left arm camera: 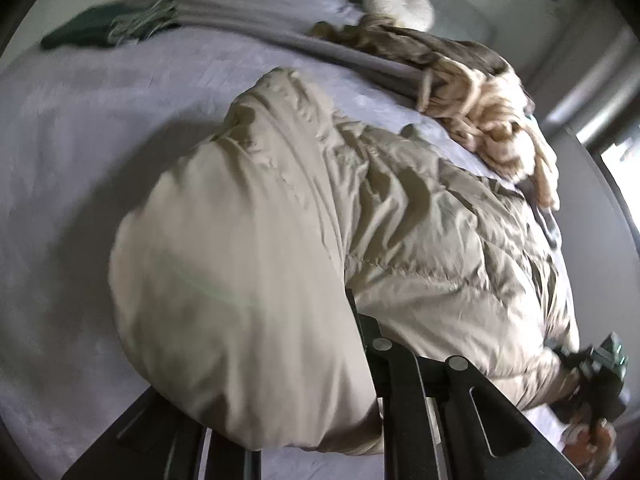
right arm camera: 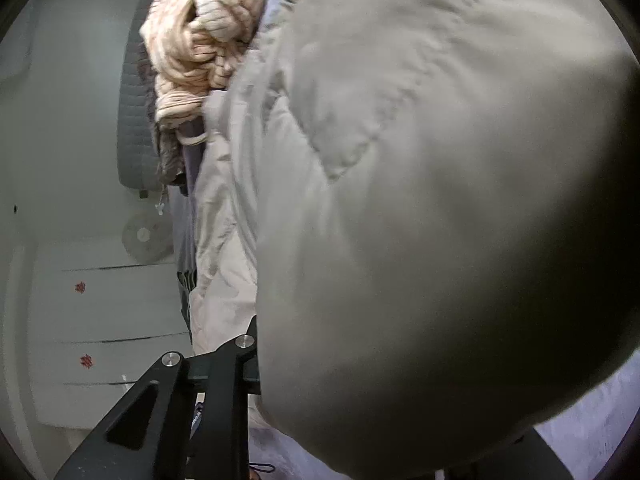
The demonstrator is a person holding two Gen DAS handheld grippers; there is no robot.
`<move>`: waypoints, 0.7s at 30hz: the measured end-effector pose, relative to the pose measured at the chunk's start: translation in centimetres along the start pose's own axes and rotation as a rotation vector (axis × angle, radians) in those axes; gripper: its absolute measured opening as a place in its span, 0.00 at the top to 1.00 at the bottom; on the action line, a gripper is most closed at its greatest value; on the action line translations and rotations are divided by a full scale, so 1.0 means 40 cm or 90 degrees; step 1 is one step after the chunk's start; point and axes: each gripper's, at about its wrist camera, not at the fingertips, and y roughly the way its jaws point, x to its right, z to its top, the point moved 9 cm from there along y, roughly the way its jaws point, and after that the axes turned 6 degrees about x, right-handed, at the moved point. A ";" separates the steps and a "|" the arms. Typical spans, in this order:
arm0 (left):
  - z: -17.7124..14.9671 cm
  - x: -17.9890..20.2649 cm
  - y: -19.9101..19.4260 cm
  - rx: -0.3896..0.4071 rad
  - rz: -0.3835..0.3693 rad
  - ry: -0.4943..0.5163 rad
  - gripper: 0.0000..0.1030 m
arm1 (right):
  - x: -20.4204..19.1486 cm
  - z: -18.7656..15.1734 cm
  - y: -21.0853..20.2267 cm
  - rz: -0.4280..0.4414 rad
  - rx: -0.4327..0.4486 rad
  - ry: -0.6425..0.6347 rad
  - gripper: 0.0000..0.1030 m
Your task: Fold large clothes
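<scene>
Item one: beige puffer jacket (left arm camera: 320, 220), spread over the lilac bedsheet (left arm camera: 80, 160), filling the left wrist view from centre to 5 o'clock. In the right wrist view its bulk (right arm camera: 440, 200) covers everything from 12 through 6 o'clock and blocks what lies beyond.

Item two: our left gripper (left arm camera: 352, 320), jaws drawn narrow and clamped on a fold of the jacket at 6 o'clock.

Item three: our right gripper (right arm camera: 256, 332), jaws likewise narrow, biting the jacket's edge at 7 o'clock; it also shows at 4 o'clock in the left wrist view (left arm camera: 592, 368).

Item four: cream and tan knitted garment (left arm camera: 480, 104), heaped at 2 o'clock just beside the jacket.

Item five: round white cushion (left arm camera: 400, 0) at 12 o'clock.

Item six: dark green cloth (left arm camera: 108, 28) at 10 o'clock, well apart.

Item seven: white drawers (right arm camera: 100, 320) at 8 o'clock, right wrist view.
</scene>
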 end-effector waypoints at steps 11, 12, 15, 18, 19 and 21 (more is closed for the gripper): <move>-0.174 -0.043 -0.197 -0.041 -0.011 0.031 0.82 | 0.039 -0.168 -0.133 -0.035 -0.033 -0.014 0.76; -0.207 -0.049 -0.222 -0.049 -0.007 0.029 0.82 | 0.047 -0.184 -0.146 -0.037 -0.039 -0.014 0.76; -0.294 -0.071 -0.281 -0.068 0.004 0.016 0.82 | 0.086 -0.250 -0.203 -0.039 -0.062 -0.007 0.76; -0.390 -0.096 -0.321 -0.097 0.020 -0.006 0.82 | 0.136 -0.313 -0.257 -0.042 -0.084 0.006 0.75; -0.410 -0.102 -0.327 -0.103 0.021 -0.011 0.81 | 0.151 -0.330 -0.272 -0.044 -0.090 0.009 0.75; -0.454 -0.121 -0.337 -0.116 0.035 -0.024 0.76 | 0.177 -0.354 -0.292 -0.047 -0.101 0.020 0.73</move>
